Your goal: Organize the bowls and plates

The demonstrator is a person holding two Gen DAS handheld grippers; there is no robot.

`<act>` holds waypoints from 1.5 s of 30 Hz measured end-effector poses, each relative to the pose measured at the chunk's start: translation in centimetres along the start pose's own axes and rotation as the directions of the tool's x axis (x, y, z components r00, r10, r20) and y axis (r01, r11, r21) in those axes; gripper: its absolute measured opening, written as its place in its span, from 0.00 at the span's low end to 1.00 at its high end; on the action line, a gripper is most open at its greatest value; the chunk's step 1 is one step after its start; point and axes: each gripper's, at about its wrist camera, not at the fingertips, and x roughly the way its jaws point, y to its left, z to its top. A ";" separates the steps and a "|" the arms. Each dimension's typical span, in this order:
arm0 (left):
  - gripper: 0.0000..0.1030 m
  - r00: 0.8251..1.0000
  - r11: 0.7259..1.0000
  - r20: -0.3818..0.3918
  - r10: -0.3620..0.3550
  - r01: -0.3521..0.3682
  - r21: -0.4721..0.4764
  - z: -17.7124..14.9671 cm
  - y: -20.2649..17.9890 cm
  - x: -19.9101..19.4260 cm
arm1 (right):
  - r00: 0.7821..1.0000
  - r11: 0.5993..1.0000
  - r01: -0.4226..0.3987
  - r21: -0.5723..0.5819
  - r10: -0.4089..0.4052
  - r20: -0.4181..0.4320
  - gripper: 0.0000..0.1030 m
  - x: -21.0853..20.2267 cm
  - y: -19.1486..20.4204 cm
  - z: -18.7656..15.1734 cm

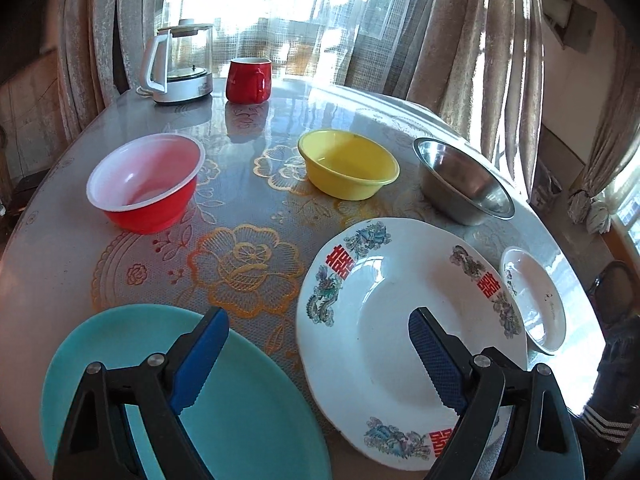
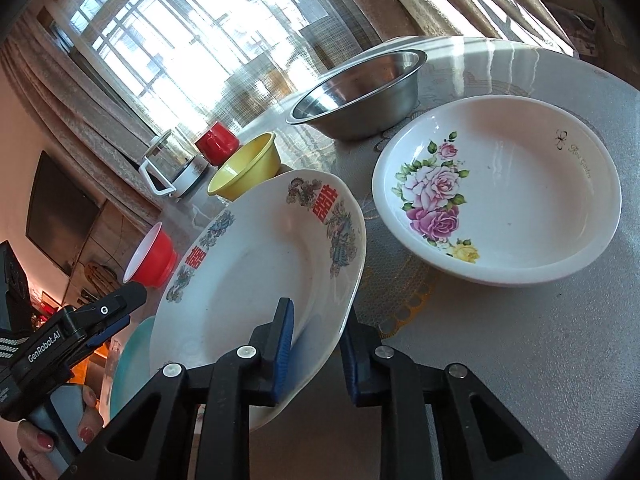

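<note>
Gripping the near rim of the white dragon-patterned plate (image 2: 256, 264), the right gripper (image 2: 316, 344) tilts it up off the table (image 2: 520, 352), while the left gripper (image 1: 320, 344) hovers spread wide, empty. Beside it lie a teal plate (image 1: 248, 412), rose-printed dish (image 2: 520, 208), steel bowl (image 2: 360, 92), yellow bowl (image 1: 348, 164) and red bowl (image 1: 144, 180).

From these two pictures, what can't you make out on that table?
- Teal plate: left wrist view, near part behind the left gripper; right wrist view, mostly behind the dragon plate.
- Dragon plate's near rim: right wrist view, hidden by the right gripper.
- Rose dish: left wrist view, flowers too foreshortened to read.
</note>
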 end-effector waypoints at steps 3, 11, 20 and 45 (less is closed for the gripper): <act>0.80 1.000 1.000 -0.019 -0.007 0.006 -0.017 0.3 0.0 1.1 | 1.000 1.000 -0.002 0.003 0.002 0.000 0.21 0.0 0.0 0.0; 0.46 0.998 0.997 -0.057 0.015 -0.011 0.080 0.2 -1.4 2.8 | 1.000 1.000 -0.008 0.010 0.008 0.000 0.21 0.0 -0.1 0.0; 0.35 0.996 0.990 -0.032 0.080 -0.076 0.119 -0.4 -1.6 2.9 | 1.000 1.000 0.007 -0.004 -0.007 0.000 0.20 0.0 0.1 0.0; 0.26 0.996 0.994 0.045 0.081 -0.084 0.069 -2.8 -0.9 -1.0 | 0.999 0.998 -0.011 -0.057 0.012 0.029 0.17 -0.6 1.1 -0.1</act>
